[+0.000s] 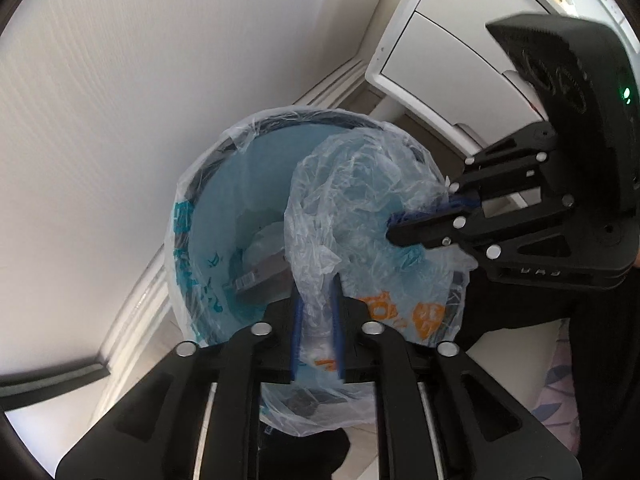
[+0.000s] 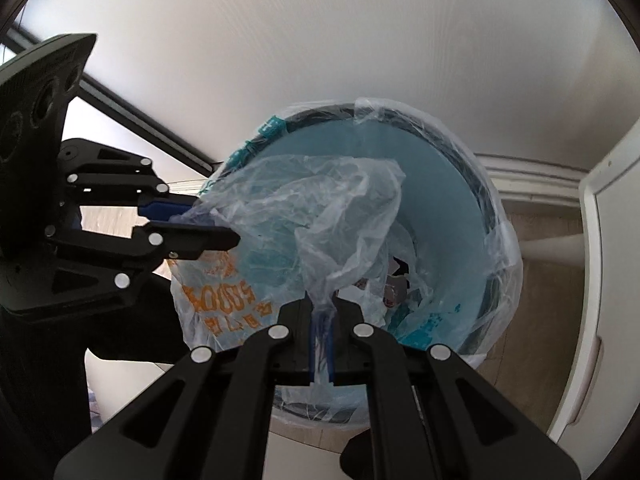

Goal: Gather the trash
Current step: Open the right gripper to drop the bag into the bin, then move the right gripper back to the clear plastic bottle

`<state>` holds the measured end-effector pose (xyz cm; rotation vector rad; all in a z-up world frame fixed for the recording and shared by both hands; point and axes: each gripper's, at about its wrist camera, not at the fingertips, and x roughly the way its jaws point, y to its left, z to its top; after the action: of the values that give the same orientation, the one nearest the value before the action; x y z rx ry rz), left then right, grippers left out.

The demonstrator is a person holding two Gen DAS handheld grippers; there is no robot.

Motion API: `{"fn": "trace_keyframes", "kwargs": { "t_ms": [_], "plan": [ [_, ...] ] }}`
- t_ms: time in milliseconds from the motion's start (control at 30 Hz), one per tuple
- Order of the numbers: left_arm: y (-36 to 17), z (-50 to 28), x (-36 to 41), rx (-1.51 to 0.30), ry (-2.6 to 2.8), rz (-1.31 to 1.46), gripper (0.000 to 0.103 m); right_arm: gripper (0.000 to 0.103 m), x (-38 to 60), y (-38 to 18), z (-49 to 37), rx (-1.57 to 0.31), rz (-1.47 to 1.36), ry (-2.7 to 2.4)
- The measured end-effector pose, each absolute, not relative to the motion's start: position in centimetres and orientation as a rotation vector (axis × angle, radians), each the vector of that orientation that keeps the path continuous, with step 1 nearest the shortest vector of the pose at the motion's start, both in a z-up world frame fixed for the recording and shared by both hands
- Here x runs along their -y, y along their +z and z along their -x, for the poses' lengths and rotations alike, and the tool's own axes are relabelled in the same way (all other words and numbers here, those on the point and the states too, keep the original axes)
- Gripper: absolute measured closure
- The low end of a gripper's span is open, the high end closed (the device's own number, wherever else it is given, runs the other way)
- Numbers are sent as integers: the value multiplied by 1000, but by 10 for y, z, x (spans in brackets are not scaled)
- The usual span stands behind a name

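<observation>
A round bin [image 1: 208, 184] [image 2: 472, 184] stands on the floor, lined with a clear plastic bag [image 1: 360, 184] [image 2: 312, 200] printed in teal and orange. My left gripper [image 1: 316, 304] [image 2: 200, 220] is shut on the near edge of the bag's rim. My right gripper [image 2: 322, 312] [image 1: 404, 220] is shut on the bag's rim on the other side. The pinched plastic is lifted off the bin's edge and bunches between the two grippers. Trash [image 1: 260, 276] [image 2: 394, 284] lies at the bottom of the bag, including a grey packet.
The bin stands against a white wall [image 1: 140, 80] with a skirting board [image 2: 532, 180]. A white cabinet [image 1: 432, 56] [image 2: 612, 240] stands close on the right of the bin. The floor [image 2: 540, 232] is pale wood.
</observation>
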<state>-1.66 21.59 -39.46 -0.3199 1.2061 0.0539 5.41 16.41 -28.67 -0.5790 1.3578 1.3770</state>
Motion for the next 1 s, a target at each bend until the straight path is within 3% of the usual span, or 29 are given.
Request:
{"fn": "trace_keyframes", "kwargs": {
  "t_ms": [33, 67, 100, 167, 200, 333, 467, 667, 1000],
  "plan": [
    [-393, 18, -215, -1202, 57, 314, 73, 97, -165, -283, -54, -1342, 586, 1373],
    [-392, 19, -216, -1197, 63, 309, 61, 92, -167, -278, -56, -1316, 588, 1370],
    [-390, 21, -216, -1191, 65, 307, 56, 83, -167, -283, -54, -1302, 591, 1366],
    [-386, 23, -219, -1180, 75, 298, 32, 13, -168, -275, -58, -1280, 583, 1360],
    [-384, 25, -221, -1172, 85, 289, 28, 6, -168, -271, -59, -1267, 578, 1363],
    [-370, 32, -226, -1139, 120, 279, 14, 6, -163, -258, -64, -1211, 579, 1353],
    [-344, 33, -230, -1090, 157, 255, 10, 6, -143, -236, -76, -1156, 536, 1358],
    [-285, 20, -222, -1000, 135, 196, 8, 6, -99, -159, -90, -998, 476, 1380],
    [-184, -39, -163, -861, 9, 24, 6, 6, -9, -67, -150, -826, 435, 1239]
  ]
}}
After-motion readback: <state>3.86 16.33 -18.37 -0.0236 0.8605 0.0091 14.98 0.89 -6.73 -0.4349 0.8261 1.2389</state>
